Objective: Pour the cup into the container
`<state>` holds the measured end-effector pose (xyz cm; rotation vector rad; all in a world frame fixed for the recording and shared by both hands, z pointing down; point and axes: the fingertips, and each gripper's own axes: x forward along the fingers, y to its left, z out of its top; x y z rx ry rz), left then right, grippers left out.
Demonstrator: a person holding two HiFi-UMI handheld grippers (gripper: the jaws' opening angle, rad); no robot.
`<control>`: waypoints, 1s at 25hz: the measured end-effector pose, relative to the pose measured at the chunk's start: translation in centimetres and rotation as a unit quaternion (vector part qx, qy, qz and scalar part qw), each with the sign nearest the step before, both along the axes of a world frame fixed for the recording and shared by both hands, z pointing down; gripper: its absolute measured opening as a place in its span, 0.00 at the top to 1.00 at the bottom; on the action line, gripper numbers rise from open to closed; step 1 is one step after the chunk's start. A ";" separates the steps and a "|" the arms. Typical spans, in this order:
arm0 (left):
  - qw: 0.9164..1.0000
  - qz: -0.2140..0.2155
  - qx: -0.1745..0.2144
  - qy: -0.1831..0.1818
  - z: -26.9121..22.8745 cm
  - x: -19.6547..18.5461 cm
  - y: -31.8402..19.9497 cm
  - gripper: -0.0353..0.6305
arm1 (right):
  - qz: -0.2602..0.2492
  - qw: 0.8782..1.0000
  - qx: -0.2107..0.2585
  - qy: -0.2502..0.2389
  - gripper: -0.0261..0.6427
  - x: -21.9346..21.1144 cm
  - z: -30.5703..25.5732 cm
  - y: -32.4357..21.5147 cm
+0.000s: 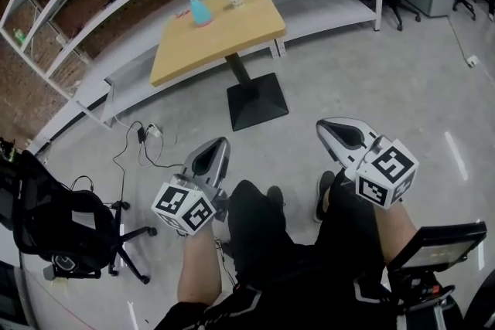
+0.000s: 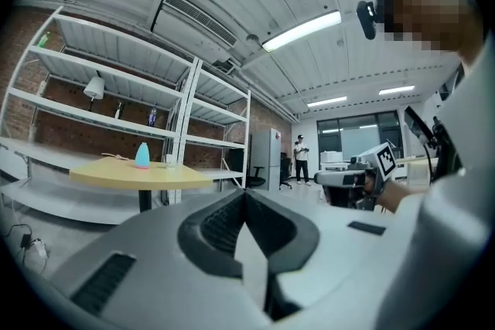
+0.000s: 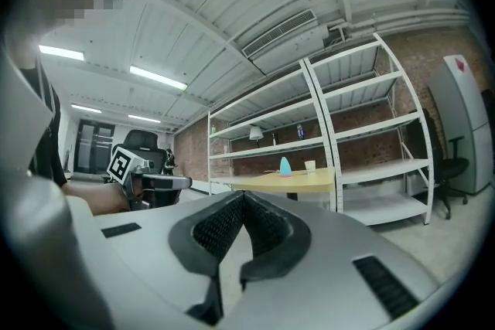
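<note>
The person is wearing black trousers (image 1: pixel 255 232) and black shoes (image 1: pixel 322 195). The left gripper (image 1: pixel 223 143) and right gripper (image 1: pixel 323 124) are showing smooth grey shells, with black ribbed pads (image 2: pixel 220 224) inside the jaws. Behind the jaws each is carrying a white cube (image 1: pixel 184 207) with black square marks.

Both the left gripper (image 1: pixel 210 160) and right gripper (image 1: pixel 340 135) point level, jaws closed and empty.

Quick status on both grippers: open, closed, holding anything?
Left gripper: closed, jaws together, holding nothing.
Right gripper: closed, jaws together, holding nothing.
</note>
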<state>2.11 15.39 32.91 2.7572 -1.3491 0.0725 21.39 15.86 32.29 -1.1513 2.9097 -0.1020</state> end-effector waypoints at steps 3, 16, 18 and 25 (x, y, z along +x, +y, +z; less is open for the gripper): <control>1.000 -0.005 0.000 0.011 0.5 -0.7 -1.9 0.96 | -0.005 1.000 -0.001 0.002 0.96 -0.6 0.1 -2.1; 0.999 -0.012 0.000 0.040 0.3 -3.8 -12.4 0.96 | -0.007 1.000 0.028 0.006 0.96 -4.0 -3.2 -14.4; 0.999 -0.014 -0.001 0.033 0.6 -4.6 -13.9 0.96 | 0.000 1.000 0.026 0.000 0.96 -4.5 -3.1 -16.7; 0.999 -0.020 0.002 0.034 0.1 -7.6 -20.5 0.96 | -0.012 0.999 0.030 0.002 0.96 -8.2 -3.2 -24.0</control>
